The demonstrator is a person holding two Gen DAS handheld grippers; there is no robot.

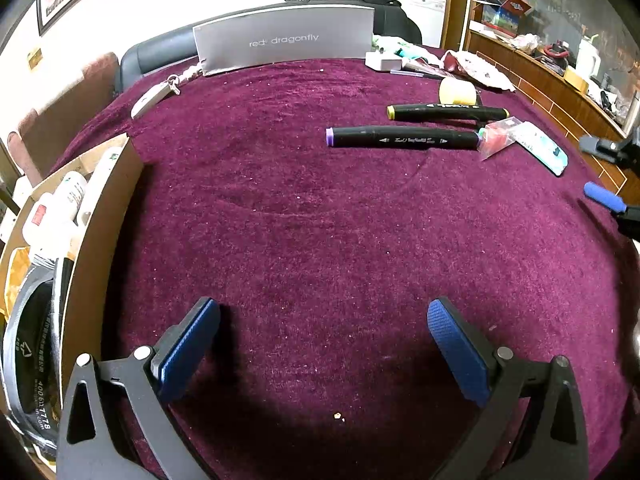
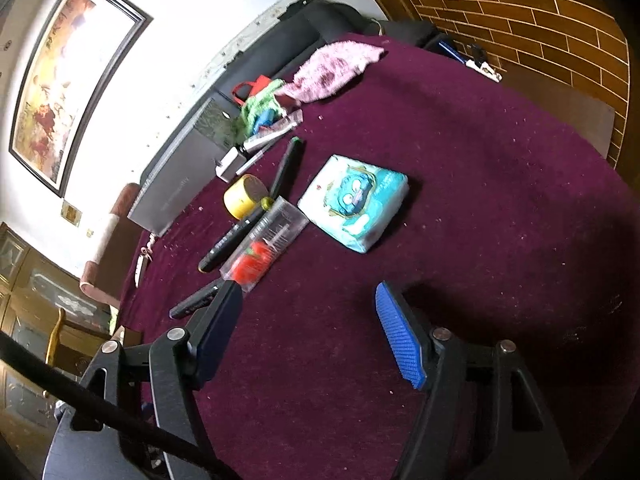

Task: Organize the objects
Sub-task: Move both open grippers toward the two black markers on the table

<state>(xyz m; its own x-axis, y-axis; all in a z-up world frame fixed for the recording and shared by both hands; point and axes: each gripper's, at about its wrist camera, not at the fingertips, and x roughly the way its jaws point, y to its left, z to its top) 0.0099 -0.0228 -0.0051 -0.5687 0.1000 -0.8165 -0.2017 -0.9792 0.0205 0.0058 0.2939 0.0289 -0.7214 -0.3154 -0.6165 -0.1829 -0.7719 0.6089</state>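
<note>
A plush maroon cloth covers the surface, with an open cardboard box of white bottles at the left edge of the left wrist view and a flat grey carton standing at the top. In the upper right of that view lie two black cylindrical markers, one purple-capped and one yellow-capped, side by side, beside a soft teal tissue pack, a clear plastic case and a squat yellow tub. The left tongs and right tongs, both with ribbed blue pads, gape released over bare cloth, grasping nothing.
</note>
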